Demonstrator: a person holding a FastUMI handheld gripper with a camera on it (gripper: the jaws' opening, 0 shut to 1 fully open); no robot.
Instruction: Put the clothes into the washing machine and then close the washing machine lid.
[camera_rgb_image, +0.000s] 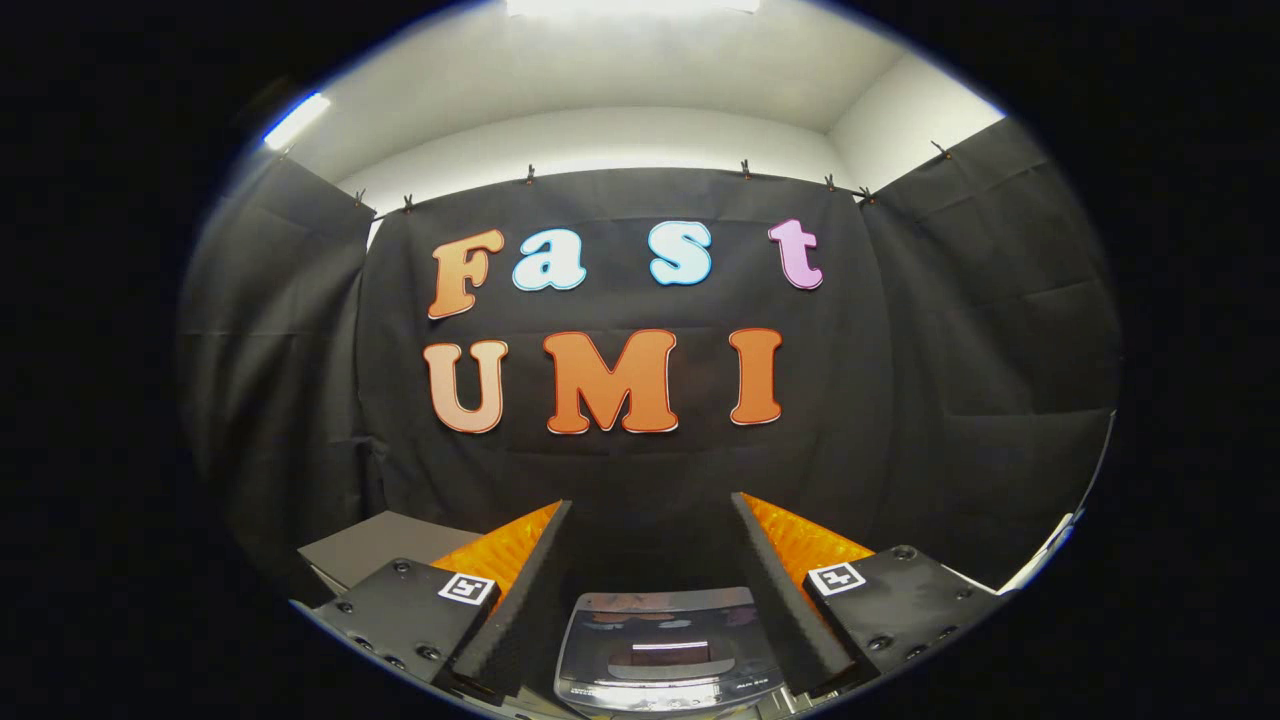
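Note:
My gripper (652, 505) is held up high, open, with nothing between its fingers (540, 575). Below and between the fingers lies the washing machine's lid (665, 645), a glossy dark glass panel in a grey frame; it looks flat, as if down. I see no clothes in the gripper view.
The black cloth wall hangs straight ahead of the fingers and wraps round on both sides. A grey box-like surface (375, 545) sits to the left of the left finger. A pale edge (1045, 555) shows to the right of the right finger.

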